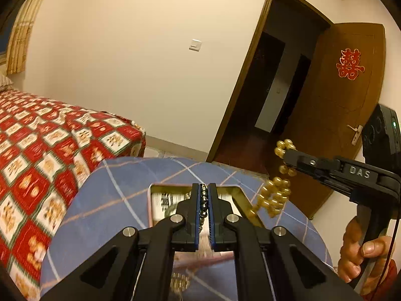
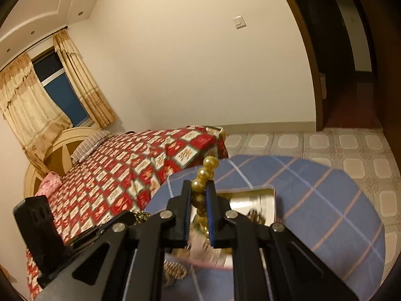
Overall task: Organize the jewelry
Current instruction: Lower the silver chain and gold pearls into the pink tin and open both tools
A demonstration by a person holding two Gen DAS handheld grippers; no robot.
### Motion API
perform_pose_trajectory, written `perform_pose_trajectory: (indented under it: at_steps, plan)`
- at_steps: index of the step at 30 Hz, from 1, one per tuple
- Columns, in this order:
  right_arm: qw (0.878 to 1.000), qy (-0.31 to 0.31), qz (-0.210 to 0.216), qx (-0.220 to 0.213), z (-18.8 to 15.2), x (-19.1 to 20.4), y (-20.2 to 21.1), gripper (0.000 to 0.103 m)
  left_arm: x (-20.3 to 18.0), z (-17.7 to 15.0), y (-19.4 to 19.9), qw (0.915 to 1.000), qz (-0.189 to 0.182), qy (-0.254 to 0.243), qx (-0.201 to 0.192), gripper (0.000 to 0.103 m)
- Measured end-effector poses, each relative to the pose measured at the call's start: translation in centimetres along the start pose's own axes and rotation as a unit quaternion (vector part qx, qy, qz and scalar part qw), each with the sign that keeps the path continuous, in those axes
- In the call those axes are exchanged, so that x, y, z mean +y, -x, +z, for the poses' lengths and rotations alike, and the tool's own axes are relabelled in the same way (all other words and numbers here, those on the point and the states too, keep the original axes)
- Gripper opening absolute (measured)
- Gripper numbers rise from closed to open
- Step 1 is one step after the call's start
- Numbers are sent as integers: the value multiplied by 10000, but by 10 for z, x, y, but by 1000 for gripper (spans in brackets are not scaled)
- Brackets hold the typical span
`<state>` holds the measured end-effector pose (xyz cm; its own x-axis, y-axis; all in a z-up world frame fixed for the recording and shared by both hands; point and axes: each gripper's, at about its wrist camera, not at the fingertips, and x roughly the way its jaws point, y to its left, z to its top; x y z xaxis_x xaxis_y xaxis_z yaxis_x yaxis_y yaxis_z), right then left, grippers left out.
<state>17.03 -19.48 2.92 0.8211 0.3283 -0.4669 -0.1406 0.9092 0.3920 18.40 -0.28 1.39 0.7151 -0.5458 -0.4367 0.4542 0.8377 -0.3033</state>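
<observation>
Dark metallic beads [image 1: 204, 202], small and glossy, sit pinched between the blue-lined pads of the left gripper [image 1: 205, 195], whose jaws are closed on the strand; its lower part trails down between the fingers, blurred. The right gripper [image 2: 199, 195] has its jaws clamped on a gold pearl strand [image 2: 204, 175]: round, lustrous beads, some standing above the fingertips, the rest hanging below. In the left wrist view this same strand [image 1: 275, 193] dangles in a bunched loop from the right gripper [image 1: 288, 154], over the right edge of the box.

Both strands are held above an open rectangular jewelry box [image 1: 244, 204] with a gold, mirror-bright interior and a pinkish rim [image 2: 272, 190]. Its contents are too blurred to identify. The box rests on a desk [image 1: 120, 195] draped in blue cloth crossed with thin white and orange lines.

Judgement: the step in hand is carrying two necklaces to, or out of, the box; which cannot be told. The next move likely calls for lowering each strand steadily so that the loose beads coil inside the rim without tangling or spilling over the edge.

Beyond lie a bed [image 2: 140, 165] with a red checked cover, a tiled floor [image 2: 325, 143] and a wooden door [image 1: 345, 115].
</observation>
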Motion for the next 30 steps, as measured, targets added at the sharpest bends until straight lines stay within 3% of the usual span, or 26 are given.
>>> perform_pose_trajectory:
  at_steps: [5,13,16,17,19,20,22,24,26,30]
  plan:
    - [9999,-33,-98,115,2,-11,-36,14,-2,5,-35,9998,25,-114,138,4]
    - [9962,-260,-374,737,-24,-48,-90,15,6,-2,-95,9978,257,-213,571,4]
    - [9945,-245,-482,900,-30,-57,-98,26,6,-11,-113,9945,441,-352,882,5]
    - [9937,-268,-490,973,-31,-60,-99,42,6,-15,-117,9932,477,-389,983,5]
    - [9932,-420,-510,956,-33,-66,-94,62,5,-21,-121,9892,631,-494,1224,5]
    - [9937,-467,-527,873,-33,-68,-90,62,5,-22,-121,9877,694,-533,1294,7]
    - [9945,-544,-581,688,-30,-70,-73,62,6,-24,-113,9861,757,-569,1365,15]
    - [9943,-644,-691,491,-27,-70,-57,62,9,-23,-102,9870,825,-510,1278,42]
    - [9939,-745,-748,326,-26,-70,-38,62,10,-22,-81,9898,870,-406,1049,61]
    - [9942,-592,-881,167,-35,-55,-3,62,9,-23,-40,9919,988,-212,771,63]
